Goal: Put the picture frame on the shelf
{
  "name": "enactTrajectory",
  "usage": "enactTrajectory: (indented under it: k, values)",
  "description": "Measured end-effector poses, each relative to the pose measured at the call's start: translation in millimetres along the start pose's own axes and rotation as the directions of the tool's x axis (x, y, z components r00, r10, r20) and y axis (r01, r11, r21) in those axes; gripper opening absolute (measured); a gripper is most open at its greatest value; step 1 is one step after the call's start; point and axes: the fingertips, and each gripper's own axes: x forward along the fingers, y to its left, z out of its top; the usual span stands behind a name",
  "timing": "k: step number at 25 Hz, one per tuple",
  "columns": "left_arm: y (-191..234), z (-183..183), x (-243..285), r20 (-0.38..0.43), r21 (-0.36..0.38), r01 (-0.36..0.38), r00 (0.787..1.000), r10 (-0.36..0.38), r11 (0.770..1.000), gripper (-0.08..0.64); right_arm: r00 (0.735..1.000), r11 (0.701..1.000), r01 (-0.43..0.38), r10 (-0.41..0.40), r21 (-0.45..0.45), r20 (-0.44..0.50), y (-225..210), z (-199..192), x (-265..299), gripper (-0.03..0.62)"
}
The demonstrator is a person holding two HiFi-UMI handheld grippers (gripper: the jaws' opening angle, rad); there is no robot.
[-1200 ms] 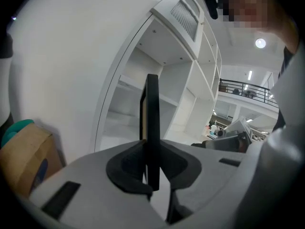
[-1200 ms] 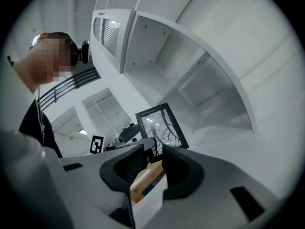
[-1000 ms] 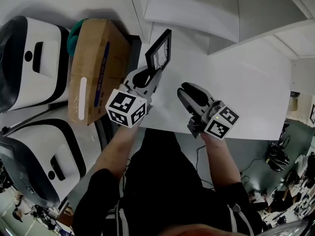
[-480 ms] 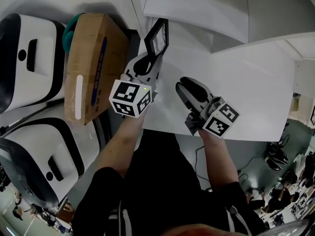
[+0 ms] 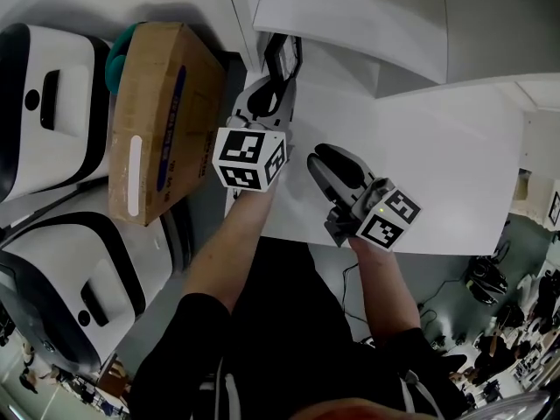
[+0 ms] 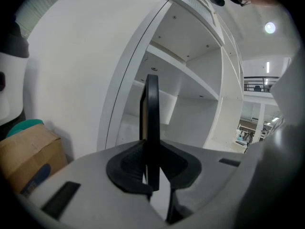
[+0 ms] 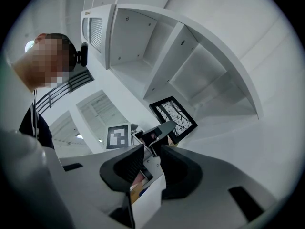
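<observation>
The black picture frame [image 5: 283,56] stands upright on its edge over the far left end of the white table [image 5: 437,173], close to the white shelf unit [image 5: 350,16]. My left gripper [image 5: 276,87] is shut on its lower edge. In the left gripper view the picture frame [image 6: 151,109] is edge-on between the pads of the left gripper [image 6: 153,163], with the open shelf bays [image 6: 190,46] right behind it. My right gripper [image 5: 325,163] hovers over the table to the right, open with nothing in it. The right gripper view shows the frame's [image 7: 174,117] pictured face beyond the right gripper [image 7: 151,168].
A brown cardboard box [image 5: 149,112] lies left of the table, with a teal object [image 5: 116,59] behind it. Two white machines with black trim [image 5: 48,103] [image 5: 79,287] stand further left. A white wall [image 6: 86,70] runs beside the shelf.
My left gripper has carried the frame away from me toward the shelf, and the frame now shows more edge-on. The right gripper has hardly moved.
</observation>
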Motion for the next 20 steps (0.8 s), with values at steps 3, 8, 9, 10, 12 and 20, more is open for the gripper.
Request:
enactTrajectory:
  k: [3,8,9,10,12,20]
  values:
    - [5,-1,9,0.004,-0.008,-0.018,1.0,0.019,1.0,0.058,1.0,1.0,0.002,-0.002,0.009,0.001,-4,-1,-1,0.118]
    - [10,-3,15,0.01,-0.026,-0.029,1.0,0.03,0.999,0.058,1.0,1.0,0.001,-0.001,0.025,-0.003,-9,-6,-2,0.118]
    - [10,-4,16,0.012,-0.028,-0.029,0.999,0.029,0.999,0.058,1.0,1.0,0.002,-0.002,0.027,-0.004,-10,-7,-2,0.118]
    - [9,-4,16,0.014,-0.027,-0.028,0.999,0.029,0.999,0.058,1.0,1.0,0.004,-0.004,0.029,-0.004,-12,-8,-2,0.118]
    - [9,-5,17,0.013,-0.018,-0.029,0.999,0.029,0.999,0.058,1.0,0.999,0.013,-0.012,0.029,-0.009,-16,-8,1,0.118]
    - [14,-11,23,-0.009,0.016,-0.039,0.999,0.039,0.999,0.058,0.996,0.995,0.087,-0.088,-0.049,-0.027,-34,7,20,0.118]
